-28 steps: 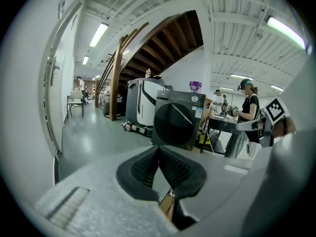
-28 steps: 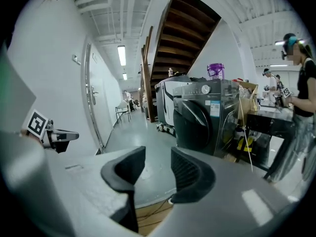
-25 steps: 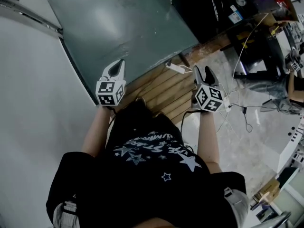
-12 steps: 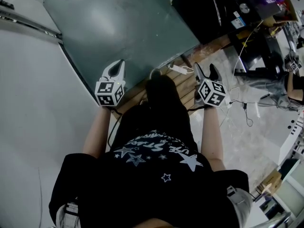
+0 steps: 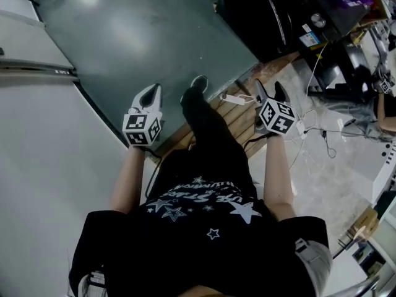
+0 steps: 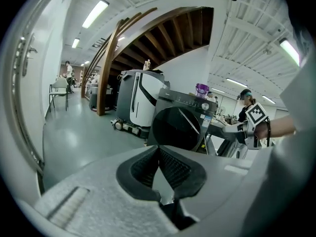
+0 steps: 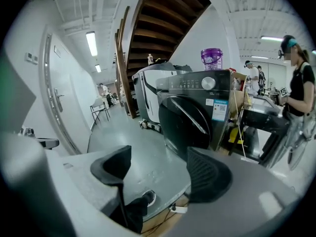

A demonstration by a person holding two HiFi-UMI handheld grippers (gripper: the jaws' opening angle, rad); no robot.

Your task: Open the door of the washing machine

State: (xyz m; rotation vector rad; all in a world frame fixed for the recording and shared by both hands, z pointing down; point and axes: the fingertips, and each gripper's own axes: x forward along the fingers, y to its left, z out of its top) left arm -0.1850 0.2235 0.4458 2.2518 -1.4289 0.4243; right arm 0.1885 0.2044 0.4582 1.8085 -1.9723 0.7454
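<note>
The dark washing machine stands some way ahead on the grey floor, its round dark door closed; the head view shows it at top right. My left gripper hangs over the grey floor with its pads met at the tips, shut on nothing. My right gripper is over the wooden planks, short of the machine. Its jaws have just been opening and stand wide apart, with nothing between them.
My own shoe is stepping onto the grey floor between the grippers. A white power strip and cables lie on the planks. A purple bottle tops the machine. Another person stands at right. A white appliance stands beyond the machine.
Both grippers have travelled forward toward the machine. A dark-trousered leg and shoe swung forward between them onto the grey floor. The right jaws look wider apart.
</note>
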